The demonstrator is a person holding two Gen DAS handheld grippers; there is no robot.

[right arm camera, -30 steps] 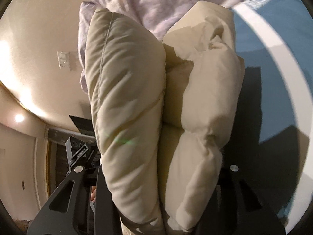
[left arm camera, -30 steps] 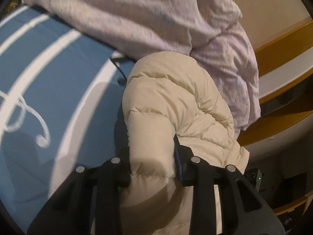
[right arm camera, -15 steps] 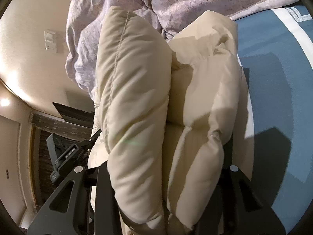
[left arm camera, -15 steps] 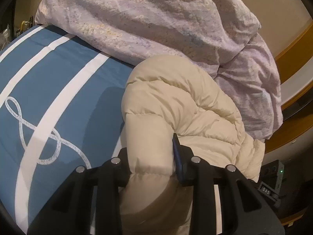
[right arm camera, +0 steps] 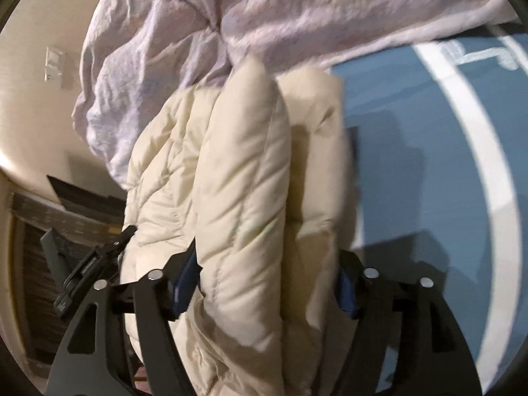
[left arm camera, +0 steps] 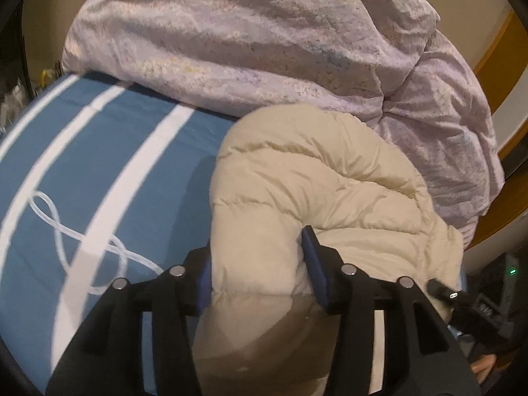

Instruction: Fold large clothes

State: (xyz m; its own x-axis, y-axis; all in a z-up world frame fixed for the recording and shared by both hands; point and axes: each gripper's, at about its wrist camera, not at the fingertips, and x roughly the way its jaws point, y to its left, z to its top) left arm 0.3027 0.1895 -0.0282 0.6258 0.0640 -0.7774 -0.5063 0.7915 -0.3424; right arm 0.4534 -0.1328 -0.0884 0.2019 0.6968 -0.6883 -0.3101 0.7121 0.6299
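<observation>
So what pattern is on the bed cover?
Blue bed cover with white stripes and a looping white line; clearest in the left wrist view.

Beige wall [right arm camera: 29, 105] with a light switch [right arm camera: 54, 64]; wooden trim [left arm camera: 491, 52].

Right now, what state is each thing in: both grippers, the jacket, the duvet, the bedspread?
Left gripper: jaws just widened, puffy sleeve between them.
Right gripper: jaws just widened, bunched folds between them.
Cream puffer jacket: bunched, not flat.
Lilac duvet: crumpled heap behind jacket.
Blue bedspread: spread flat.
</observation>
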